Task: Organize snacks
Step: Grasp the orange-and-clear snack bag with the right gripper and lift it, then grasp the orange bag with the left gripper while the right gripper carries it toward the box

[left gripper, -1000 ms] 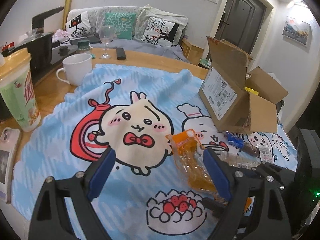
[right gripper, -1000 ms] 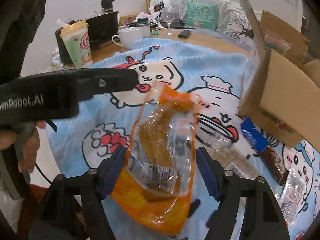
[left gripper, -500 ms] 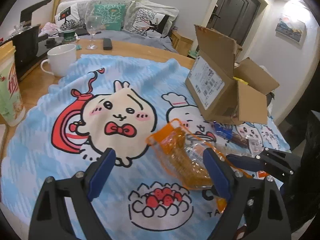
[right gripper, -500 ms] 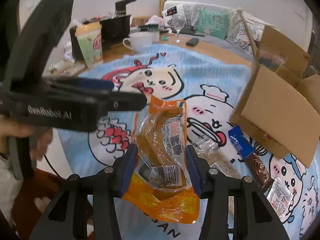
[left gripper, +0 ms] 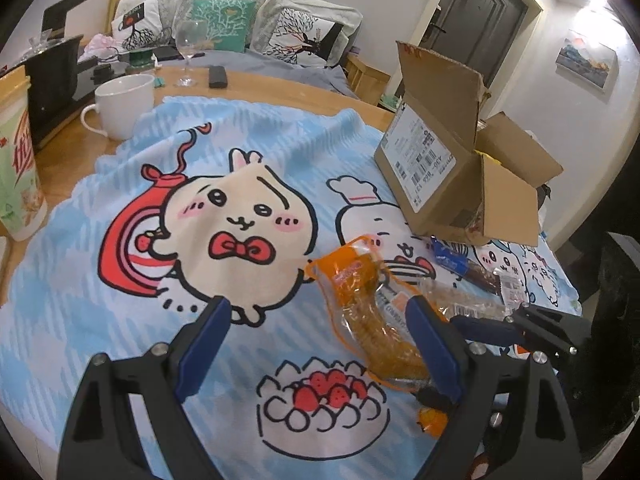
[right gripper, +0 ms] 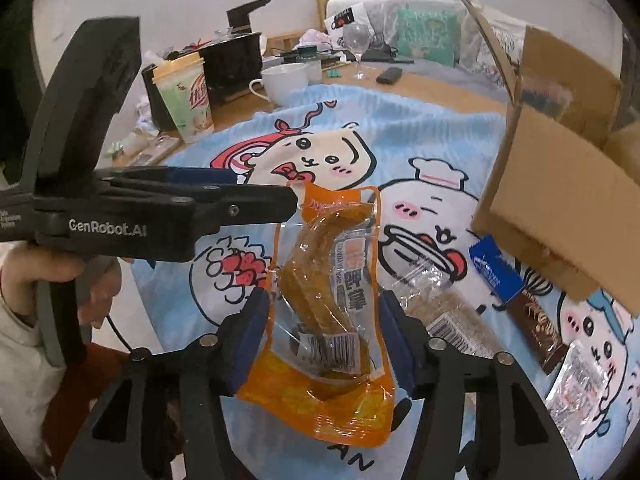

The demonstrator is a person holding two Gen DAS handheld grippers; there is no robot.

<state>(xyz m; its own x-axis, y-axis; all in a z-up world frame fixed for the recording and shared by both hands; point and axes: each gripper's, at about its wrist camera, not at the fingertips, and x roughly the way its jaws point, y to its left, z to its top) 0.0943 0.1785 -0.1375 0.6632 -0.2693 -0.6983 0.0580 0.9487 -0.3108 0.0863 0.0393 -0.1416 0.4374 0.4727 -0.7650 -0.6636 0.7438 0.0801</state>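
My right gripper [right gripper: 322,330], jaws just reopening, straddles the orange snack pouch [right gripper: 332,300] on the cartoon cloth [left gripper: 120,320]; my left gripper [left gripper: 320,344] hangs wide apart, empty.

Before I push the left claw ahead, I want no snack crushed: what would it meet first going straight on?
Probably the bare blue cartoon cloth. The left claw stands open over it; the orange snack pouch lies beside its right finger, off the centre line.

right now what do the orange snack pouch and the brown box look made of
Orange snack pouch: thin glossy plastic film, it seems; a clear window shows the brown sticks inside, and it crinkles and glints.
Brown open-flapped box: matte corrugated cardboard by the look of it, with stiff creased flaps and a white printed shipping label.
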